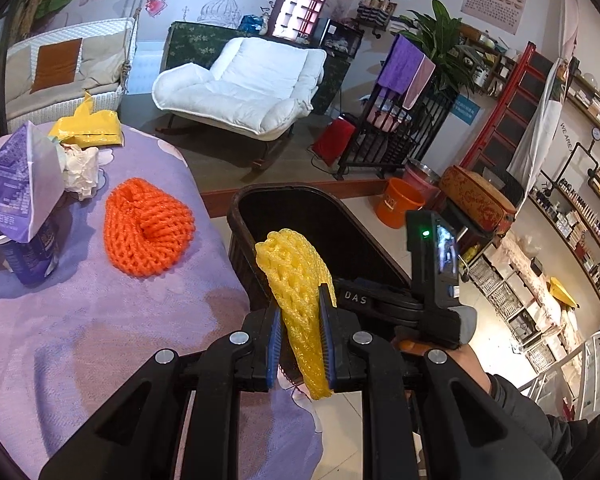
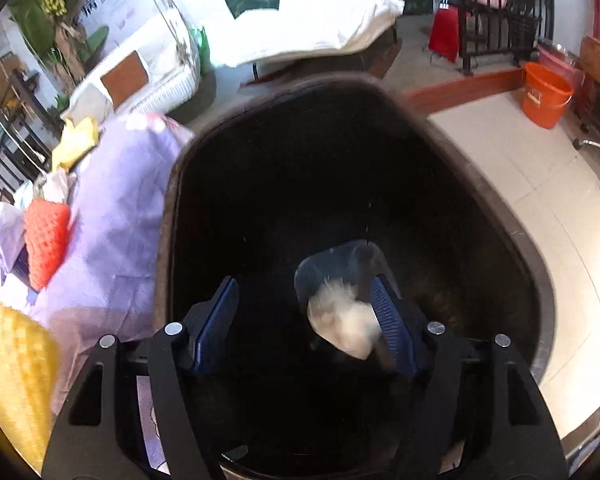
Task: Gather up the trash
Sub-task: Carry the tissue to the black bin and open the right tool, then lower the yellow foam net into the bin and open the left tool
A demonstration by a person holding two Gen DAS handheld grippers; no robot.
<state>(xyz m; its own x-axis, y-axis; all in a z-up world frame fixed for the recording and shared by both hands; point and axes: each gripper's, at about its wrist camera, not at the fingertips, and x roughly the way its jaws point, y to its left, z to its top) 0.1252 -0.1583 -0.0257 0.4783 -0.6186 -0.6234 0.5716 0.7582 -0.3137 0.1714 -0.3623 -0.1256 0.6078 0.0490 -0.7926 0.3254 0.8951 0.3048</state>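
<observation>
Right tongs [image 2: 304, 328] are over the bin [image 2: 172, 200], spread wide. A clear wrapper with a pale wad [image 2: 340, 320] sits between them, lying against the right pad [image 2: 392, 332] and well off the left pad. It's blurred, so I read it as let go and dropping, possibly clinging to that pad. No grip on it.

Left tongs [image 1: 300, 344] are clenched on the yellow foam net [image 1: 300, 292], pinched low, with the top flopping toward the bin rim [image 1: 260, 196]. The net sits beside the bin, above the edge of the purple-covered desk [image 1: 100, 320], not yet over the opening.

Doing this step well:
- Right: keep the tongs spread over the middle of the opening until the wrapper is clear of the pad. If it sticks, a small shake downward, not sideways, so it lands inside.
- Then pull right out upward so left has room. Both tools are close together at the bin.
- Left: carry the net fully past the rim before releasing. It's light and springy, so release low inside the opening or it could bounce off the edge.

Left on the desk: orange net [image 1: 148, 228], crumpled tissue [image 1: 80, 172], yellow packet [image 1: 88, 128], purple carton [image 1: 16, 192]. Judging by that, roughly a third done.
</observation>
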